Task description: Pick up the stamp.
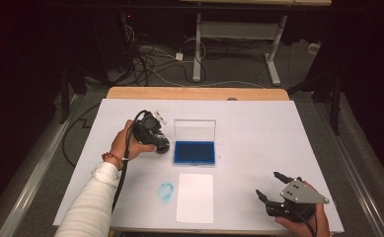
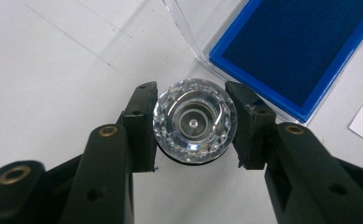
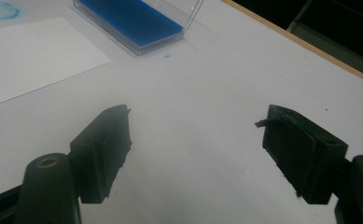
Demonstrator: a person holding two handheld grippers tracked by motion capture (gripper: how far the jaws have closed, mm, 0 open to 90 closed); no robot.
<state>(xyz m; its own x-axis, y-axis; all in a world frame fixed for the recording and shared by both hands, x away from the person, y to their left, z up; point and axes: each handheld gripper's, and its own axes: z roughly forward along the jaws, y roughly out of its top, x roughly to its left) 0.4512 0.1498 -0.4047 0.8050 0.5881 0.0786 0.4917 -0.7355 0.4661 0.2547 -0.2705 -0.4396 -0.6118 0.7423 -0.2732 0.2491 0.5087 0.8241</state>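
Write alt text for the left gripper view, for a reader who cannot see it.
The left gripper clamps its two black jaws on either side of a round, faceted clear knob, seen from above over a white table. Beyond it at upper right lies an open blue ink pad in a clear case.

The ink pad (image 1: 195, 152) is found at the middle of the surface (image 1: 258, 133), its lid (image 1: 195, 130) raised upright behind it. A sheet of paper (image 1: 195, 197) is laid just in front of the pad, and a round smudge (image 1: 165, 191) is seen directly left of the sheet. The stamp (image 2: 194, 121) is held between the jaws of the left gripper (image 1: 156, 139), immediately left of the pad. The right gripper (image 1: 271, 189) is kept at the front right corner, well apart from everything.
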